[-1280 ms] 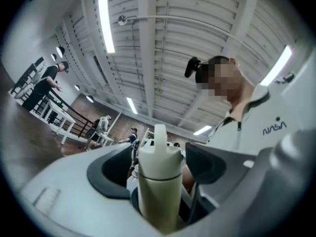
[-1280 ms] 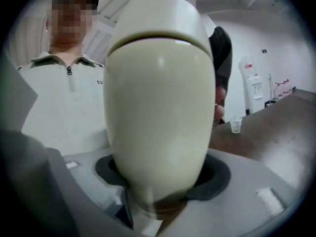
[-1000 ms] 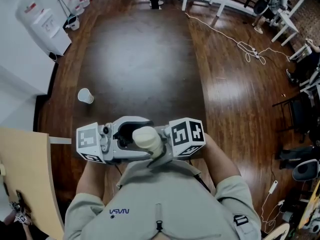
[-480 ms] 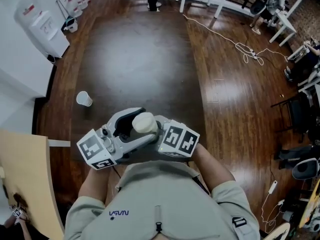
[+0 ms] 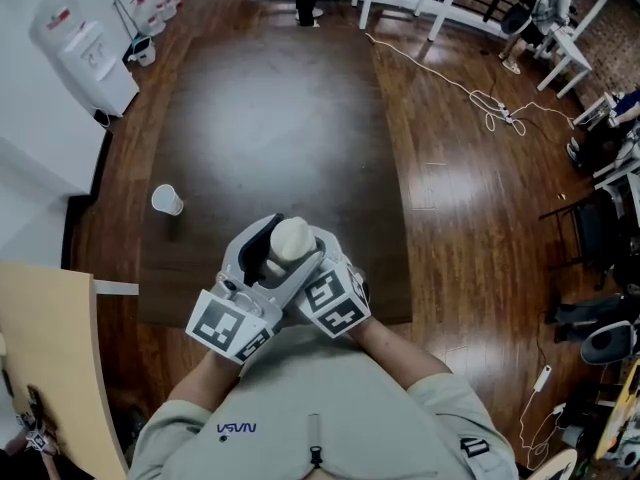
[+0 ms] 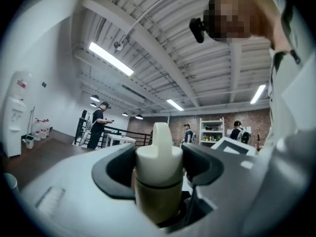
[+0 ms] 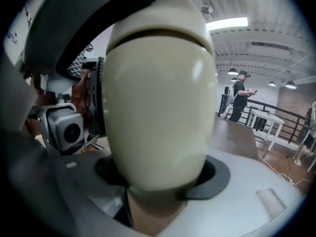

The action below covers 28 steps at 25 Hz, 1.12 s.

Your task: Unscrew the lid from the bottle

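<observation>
A cream bottle is held up between my two grippers over the near edge of the dark table. In the left gripper view its cream lid, with a thin fin on top, sits between the dark pads. My left gripper is shut on that lid. In the right gripper view the bottle's rounded body fills the picture, and my right gripper is shut on the bottle. The left gripper's camera shows just beside the bottle.
A white paper cup stands on the table at the left. A water dispenser is at the far left, a light wooden board is at the near left, and a white cable lies on the floor. A person stands far off.
Both grippers have swung round with the bottle: their marker cubes came closer together and nearer my body, and the bottle shifted slightly away over the table. Both grips look unchanged.
</observation>
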Each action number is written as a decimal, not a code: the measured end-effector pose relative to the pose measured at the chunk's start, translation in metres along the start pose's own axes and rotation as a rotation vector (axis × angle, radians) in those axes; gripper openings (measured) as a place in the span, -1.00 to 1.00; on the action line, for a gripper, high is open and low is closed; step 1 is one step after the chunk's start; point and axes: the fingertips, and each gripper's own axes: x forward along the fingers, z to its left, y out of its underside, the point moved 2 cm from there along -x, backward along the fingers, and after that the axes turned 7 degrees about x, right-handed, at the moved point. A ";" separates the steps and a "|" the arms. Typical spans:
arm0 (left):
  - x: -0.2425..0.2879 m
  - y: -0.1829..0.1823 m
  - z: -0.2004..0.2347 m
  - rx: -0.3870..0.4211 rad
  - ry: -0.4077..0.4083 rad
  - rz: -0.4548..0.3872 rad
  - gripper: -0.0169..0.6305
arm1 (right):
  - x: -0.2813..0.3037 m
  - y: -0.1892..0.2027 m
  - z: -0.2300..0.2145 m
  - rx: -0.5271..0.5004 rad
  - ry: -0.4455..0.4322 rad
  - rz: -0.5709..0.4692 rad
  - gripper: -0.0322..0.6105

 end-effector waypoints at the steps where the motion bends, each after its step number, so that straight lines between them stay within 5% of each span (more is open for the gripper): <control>1: 0.000 0.002 -0.001 0.001 -0.007 0.004 -0.06 | 0.000 0.002 0.000 0.005 0.007 0.001 0.04; 7: 0.002 0.009 -0.004 0.012 0.009 0.019 -0.06 | 0.002 0.011 -0.001 0.021 0.001 0.004 0.03; 12: 0.000 0.003 -0.009 0.030 0.099 0.011 -0.08 | -0.004 0.008 0.007 0.026 -0.111 -0.008 0.04; 16: -0.012 -0.009 -0.009 -0.051 0.223 -0.041 -0.01 | -0.015 -0.002 0.017 -0.015 -0.281 -0.014 0.03; 24: -0.032 -0.033 -0.007 -0.288 0.577 -0.145 0.02 | -0.062 -0.011 0.059 -0.089 -0.787 0.068 0.04; 28: -0.038 -0.047 -0.016 -0.318 0.727 -0.180 0.02 | -0.081 -0.011 0.076 -0.130 -0.941 0.107 0.03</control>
